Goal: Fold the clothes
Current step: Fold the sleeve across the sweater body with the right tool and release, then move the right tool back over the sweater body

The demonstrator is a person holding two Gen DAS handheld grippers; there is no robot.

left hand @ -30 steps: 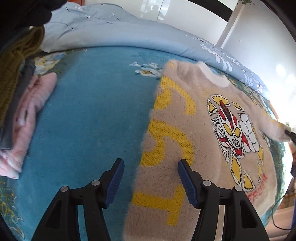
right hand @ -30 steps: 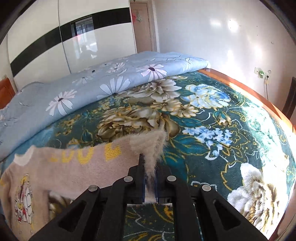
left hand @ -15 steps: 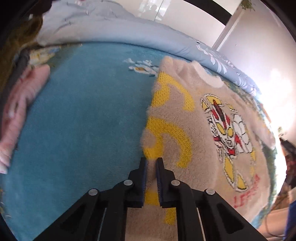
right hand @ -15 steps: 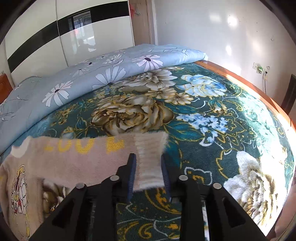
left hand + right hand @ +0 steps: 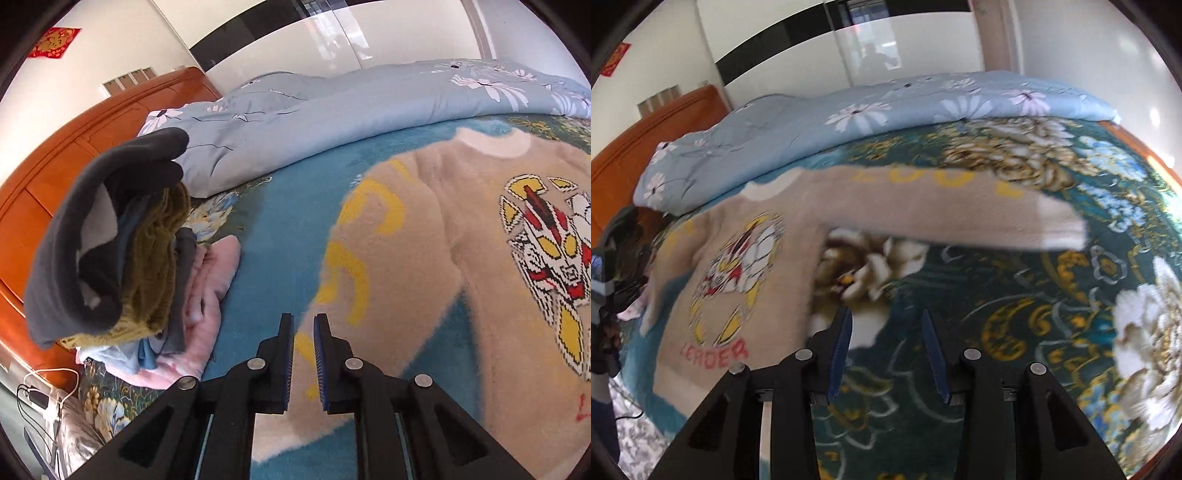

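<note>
A fuzzy beige sweater (image 5: 461, 258) with yellow lettering and a red-and-yellow robot print lies face up on the bed. My left gripper (image 5: 303, 325) is shut on the sweater's left sleeve and holds it lifted and folded across toward the body. In the right wrist view the sweater (image 5: 746, 280) lies to the left with its right sleeve (image 5: 960, 206) stretched out flat. My right gripper (image 5: 886, 317) is open and empty, above the bedspread below that sleeve.
A stack of folded clothes (image 5: 122, 251) in grey, olive and pink sits at the left by the orange headboard (image 5: 48, 177). A light blue floral duvet (image 5: 332, 107) lies rolled along the far side. The floral bedspread (image 5: 1071, 332) extends to the right.
My left gripper shut on the left sleeve and lifted it, swinging to face the clothes stack. My right gripper opened, let go of the right sleeve cuff and drew back.
</note>
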